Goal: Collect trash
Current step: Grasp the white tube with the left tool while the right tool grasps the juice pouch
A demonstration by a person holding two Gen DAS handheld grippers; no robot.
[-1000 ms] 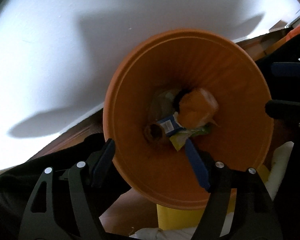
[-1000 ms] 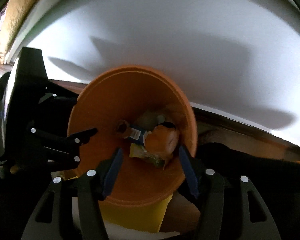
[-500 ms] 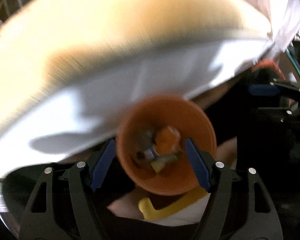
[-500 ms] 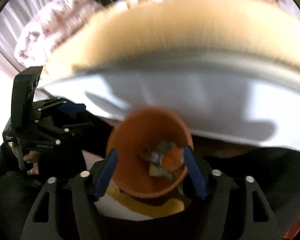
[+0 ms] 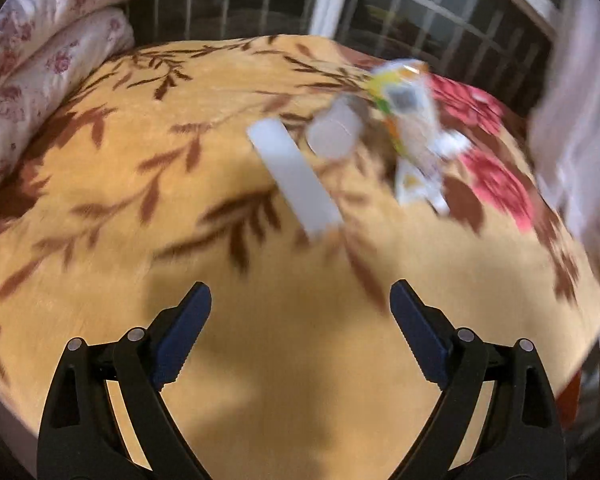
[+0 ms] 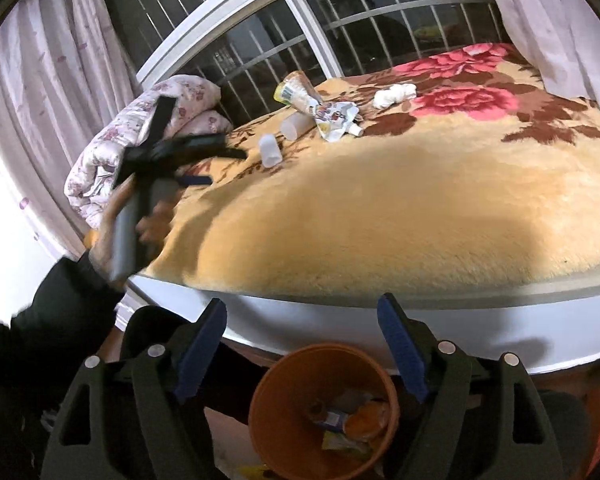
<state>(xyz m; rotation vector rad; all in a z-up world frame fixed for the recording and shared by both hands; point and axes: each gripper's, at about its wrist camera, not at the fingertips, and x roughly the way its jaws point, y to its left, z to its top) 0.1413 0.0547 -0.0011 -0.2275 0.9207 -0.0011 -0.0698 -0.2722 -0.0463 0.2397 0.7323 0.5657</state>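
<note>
My left gripper (image 5: 300,312) is open and empty above the yellow floral blanket (image 5: 140,200). Ahead of it lie a long white tube (image 5: 294,176), a clear plastic cup (image 5: 334,132) and crumpled snack wrappers (image 5: 412,124), all blurred. My right gripper (image 6: 302,322) is open and empty, above the orange bin (image 6: 284,412) that holds several pieces of trash (image 6: 352,420). In the right wrist view the left gripper (image 6: 196,156) hovers over the bed's left side, near a small clear cup (image 6: 270,151), another cup (image 6: 296,126), the wrappers (image 6: 332,116) and a white crumpled tissue (image 6: 394,94).
The bed (image 6: 380,300) has a white side panel beside the bin. Folded floral quilts (image 6: 156,120) are stacked at its far left. A barred window (image 6: 300,32) and curtains (image 6: 548,16) stand behind the bed. Red flower patterns (image 6: 460,98) mark the blanket's far right.
Both grippers have lifted away from the orange bin and now face the bed top. The left one has swung out over the blanket toward the trash there.
</note>
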